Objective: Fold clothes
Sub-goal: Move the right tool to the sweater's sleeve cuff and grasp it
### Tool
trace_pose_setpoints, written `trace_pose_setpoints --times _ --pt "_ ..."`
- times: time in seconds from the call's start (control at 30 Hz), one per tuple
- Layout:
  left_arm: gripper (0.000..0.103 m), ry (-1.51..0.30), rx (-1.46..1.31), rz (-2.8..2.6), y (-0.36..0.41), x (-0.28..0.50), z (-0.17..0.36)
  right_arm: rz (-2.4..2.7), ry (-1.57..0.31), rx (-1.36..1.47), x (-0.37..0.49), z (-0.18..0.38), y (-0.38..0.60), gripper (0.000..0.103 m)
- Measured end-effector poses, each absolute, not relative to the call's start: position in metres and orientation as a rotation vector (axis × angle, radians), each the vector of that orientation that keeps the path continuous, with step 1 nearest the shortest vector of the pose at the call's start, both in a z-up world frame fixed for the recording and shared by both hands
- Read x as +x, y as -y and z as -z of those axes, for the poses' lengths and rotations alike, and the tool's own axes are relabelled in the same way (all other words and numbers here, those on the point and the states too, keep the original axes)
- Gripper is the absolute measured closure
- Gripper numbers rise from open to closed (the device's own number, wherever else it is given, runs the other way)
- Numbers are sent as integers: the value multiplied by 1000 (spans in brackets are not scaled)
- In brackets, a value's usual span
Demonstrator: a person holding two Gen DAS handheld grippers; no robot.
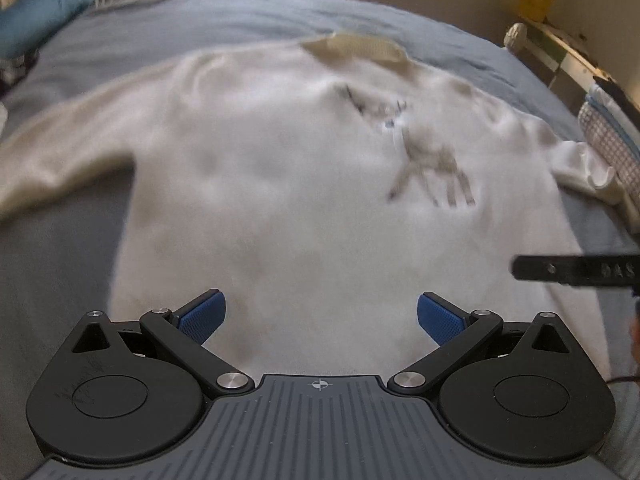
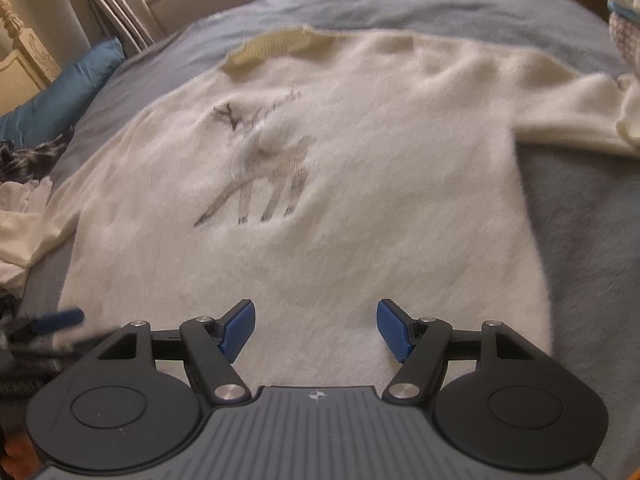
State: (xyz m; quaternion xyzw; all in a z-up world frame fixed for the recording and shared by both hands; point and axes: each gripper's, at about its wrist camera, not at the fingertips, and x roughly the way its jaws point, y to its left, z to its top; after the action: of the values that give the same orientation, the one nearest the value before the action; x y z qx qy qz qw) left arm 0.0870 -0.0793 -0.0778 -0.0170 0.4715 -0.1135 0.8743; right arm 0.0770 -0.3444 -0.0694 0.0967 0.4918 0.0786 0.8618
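Sweater (image 1: 280, 184), cream, fuzzy knit, one item: lay spread flat, front up, on the grey-blue bed cover (image 1: 60, 280), hem toward the cameras, collar toward the far edge of the bed.

Left gripper (image 1: 321, 316): released, blue pads (image 1: 202, 316) wide apart, nothing between them; hovered over the hem near the sweater's left side. Contact with the knit could not be told.

Right gripper (image 2: 316, 330): likewise released, blue pads (image 2: 239, 330) spread, empty; positioned over the hem at the sweater's right side. Its black finger showed at the right edge of the left wrist view.

Markings: grey deer motif (image 2: 268, 164) on the chest, blurred in both views. Ribbed beige collar (image 2: 276, 46) flipped open at the neckline.

Sleeves: both extended sideways, one toward each side edge of the bed.

Surrounding items: blue pillow (image 2: 64, 92) at the far left corner of the bed; dark plaid cloth (image 2: 32, 156) and loose white garments (image 2: 20, 216) along the left edge; checked fabric (image 1: 612, 140) at the right edge, beside a sleeve cuff; curtain (image 2: 104, 8) beyond the bed.
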Motion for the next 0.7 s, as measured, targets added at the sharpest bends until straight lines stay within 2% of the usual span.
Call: trace_pose_setpoints --times 0.13,0.37,0.53,0.57,0.6,0.7 --pt "0 -962 128 253 91 119 59 -126 -924 182 79 58 362 35" --pt "1 -848 340 346 155 164 47 109 -768 173 100 42 444 42" --pt "7 -872 252 402 200 187 74 244 -679 -69 112 43 491 43" --pt "12 -886 234 412 208 190 80 247 -661 -145 115 44 496 43" --pt "21 -898 218 423 213 192 85 244 -651 -206 117 46 502 43" --pt "34 -925 176 455 227 198 98 221 -649 -359 124 53 516 42"
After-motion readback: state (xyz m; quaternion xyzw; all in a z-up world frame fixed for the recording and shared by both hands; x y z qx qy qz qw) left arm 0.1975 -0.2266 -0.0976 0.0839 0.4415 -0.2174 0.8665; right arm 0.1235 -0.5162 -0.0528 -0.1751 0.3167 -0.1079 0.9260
